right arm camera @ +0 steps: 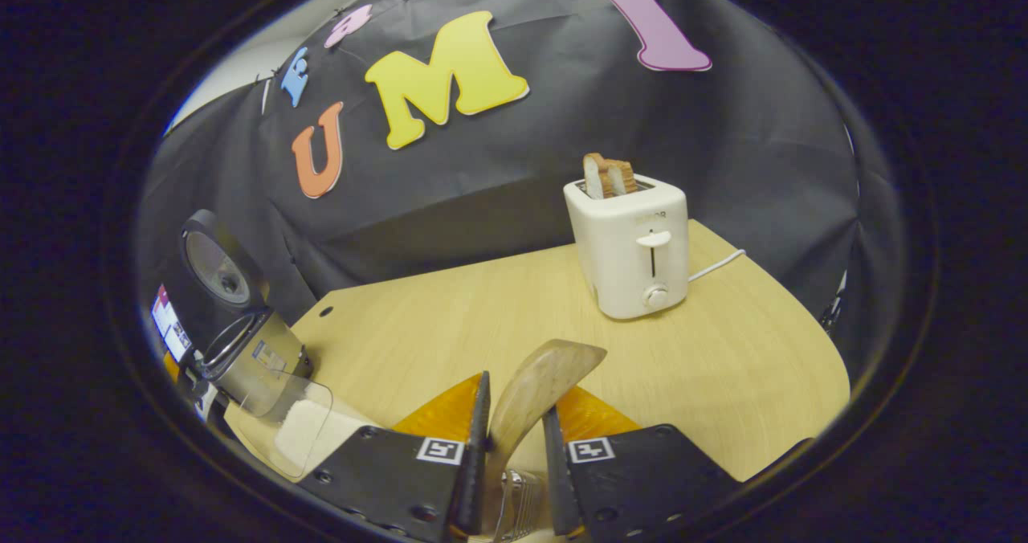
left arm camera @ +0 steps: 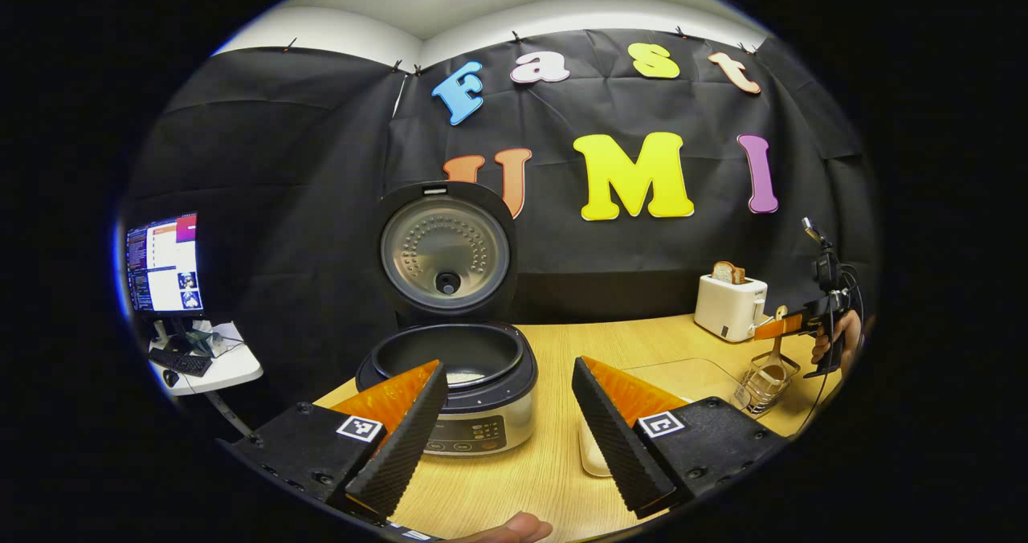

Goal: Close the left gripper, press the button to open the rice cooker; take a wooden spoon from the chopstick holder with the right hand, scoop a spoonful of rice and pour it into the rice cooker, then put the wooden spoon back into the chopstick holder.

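Observation:
The rice cooker (left arm camera: pixel 482 402) stands on the table with its lid (left arm camera: pixel 446 258) raised upright and a pale patch low in its pot. My left gripper (left arm camera: pixel 510 447) is open just in front of it, holding nothing. Behind its right finger sits the clear rice box (left arm camera: pixel 593 451). Far right, a hand holds my right gripper (left arm camera: pixel 791 326) over the wire chopstick holder (left arm camera: pixel 763 382). In the right gripper view, my right gripper (right arm camera: pixel 514 438) is shut on the wooden spoon (right arm camera: pixel 542 382), whose wide end points up; the holder's wires (right arm camera: pixel 514 499) show just below. The cooker (right arm camera: pixel 249 350) and rice box (right arm camera: pixel 301 430) lie left.
A white toaster (left arm camera: pixel 729 306) (right arm camera: pixel 634 246) with bread in it stands at the back right of the wooden table (right arm camera: pixel 450 318). A monitor (left arm camera: pixel 165 262) and keyboard sit on a side shelf at far left. A fingertip (left arm camera: pixel 514 531) shows at the bottom edge.

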